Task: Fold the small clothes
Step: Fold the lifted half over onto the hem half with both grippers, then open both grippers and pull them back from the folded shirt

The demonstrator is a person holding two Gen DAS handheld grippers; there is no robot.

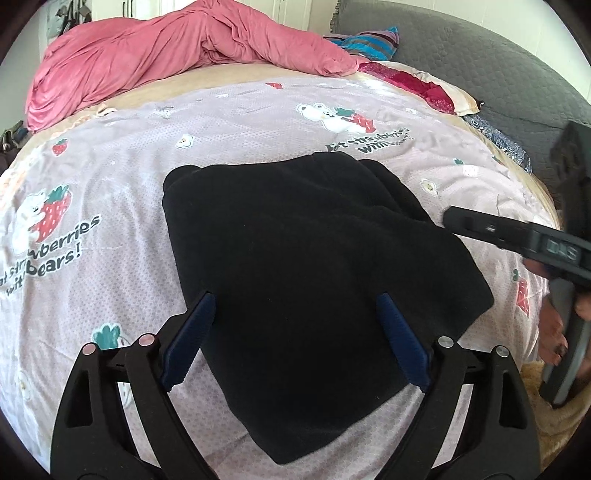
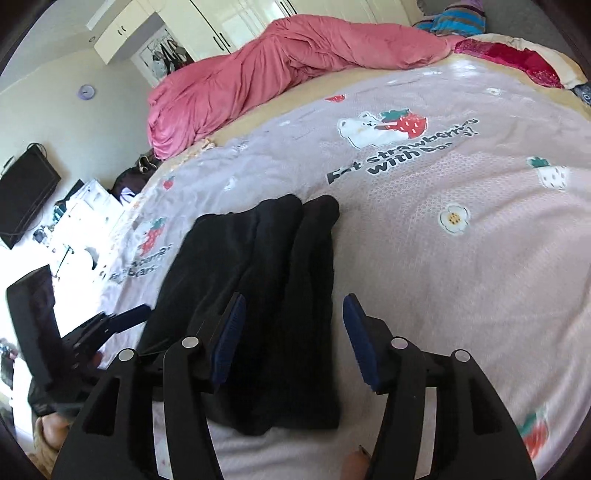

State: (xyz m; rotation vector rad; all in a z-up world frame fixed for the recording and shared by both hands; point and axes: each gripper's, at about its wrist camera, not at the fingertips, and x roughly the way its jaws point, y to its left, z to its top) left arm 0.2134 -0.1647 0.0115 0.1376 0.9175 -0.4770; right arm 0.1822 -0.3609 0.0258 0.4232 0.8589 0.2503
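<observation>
ITEM: black garment (image 1: 314, 266), folded flat on strawberry-print bedsheet (image 1: 122, 155), near edge of bed, roughly centre. Several layers stacked; far edge shows two rounded folds side by side in right wrist view.

HANDLING (est.): soft, limp, light; likely fleece or knit, not slippery. Won't hold shape if lifted by one point, layers prob. slide apart. Best hold: near corners or a folded edge, pinching all layers together, one gripper each side.

LEFT GRIPPER (image 1: 293, 306): jaws wide, blue pads above near part of garment, nothing between them gripped. Appears to hover; contact w/ cloth cannot be confirmed.

RIGHT GRIPPER (image 2: 293, 308): jaws partway apart, empty, over garment's right near portion; left pad over cloth, right pad over bare sheet. No pinch visible.

VIEW DIFFS:
- Left wrist: whole garment outline, incl. near corner hanging toward bed edge; right gripper seen from side at right w/ hand on handle; grey headboard (image 1: 461, 48) far right.
- Right wrist: fold ridges at far edge; left gripper low at left; room side w/ TV (image 2: 27, 192), wardrobe (image 2: 207, 22), cluttered white table.
- Both: pink duvet (image 1: 177, 55) bunched at far side, well apart from garment.
</observation>
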